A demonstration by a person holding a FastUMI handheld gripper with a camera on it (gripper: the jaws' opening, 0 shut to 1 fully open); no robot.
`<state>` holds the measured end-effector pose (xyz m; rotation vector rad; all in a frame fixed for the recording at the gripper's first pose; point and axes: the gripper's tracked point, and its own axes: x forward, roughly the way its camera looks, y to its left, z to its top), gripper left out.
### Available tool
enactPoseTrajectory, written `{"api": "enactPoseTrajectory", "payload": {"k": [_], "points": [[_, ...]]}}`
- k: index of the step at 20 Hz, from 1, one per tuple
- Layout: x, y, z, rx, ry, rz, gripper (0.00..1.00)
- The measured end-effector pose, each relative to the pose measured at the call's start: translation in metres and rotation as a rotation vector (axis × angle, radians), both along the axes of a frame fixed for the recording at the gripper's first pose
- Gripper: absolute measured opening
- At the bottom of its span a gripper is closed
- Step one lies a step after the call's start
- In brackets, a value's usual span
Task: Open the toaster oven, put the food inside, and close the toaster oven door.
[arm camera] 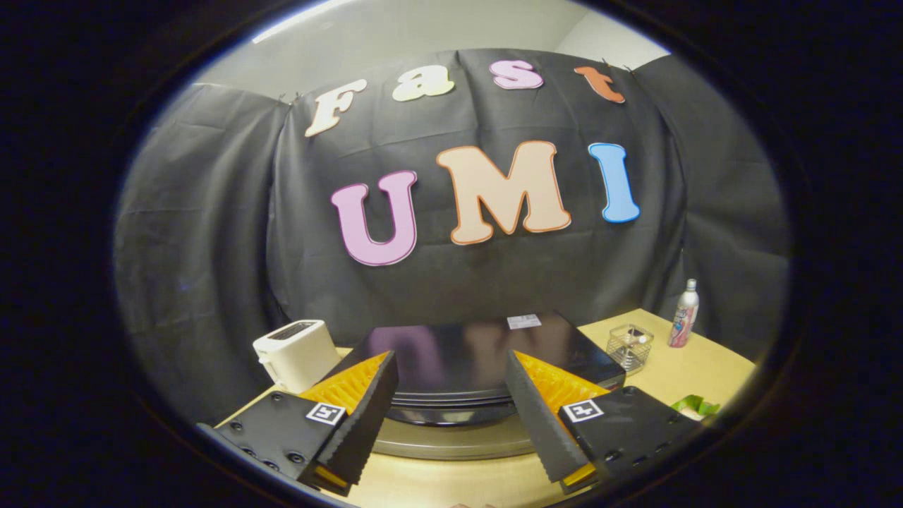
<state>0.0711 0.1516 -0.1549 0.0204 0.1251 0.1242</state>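
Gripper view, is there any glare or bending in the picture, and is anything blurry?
Gripper view: the oven top is glossy and mirrors the wall; fisheye bends the table edge and the wall's folds; the toaster, basket and bottle look sharp; the open claw holds nothing, its fingers either side of the oven's front; a green thing past the right finger is too cut off to identify.

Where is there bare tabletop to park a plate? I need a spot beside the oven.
Most bare room is on the table, between the wire basket, the bottle and the green item. The side by the white toaster is crowded against the toaster oven. The hand-held gripper hangs open over the oven.
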Motion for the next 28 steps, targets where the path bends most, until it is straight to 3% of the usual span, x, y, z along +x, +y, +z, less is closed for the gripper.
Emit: {"api": "enactPoseTrajectory", "payload": {"k": [6, 15, 28], "points": [[0.01, 0.0, -0.046, -0.04, 0.078, -0.037, 0.96], [-0.002, -0.003, -0.046, -0.025, 0.038, -0.055, 0.97], [-0.087, -0.018, -0.081, -0.061, 0.206, -0.031, 0.97]]}}
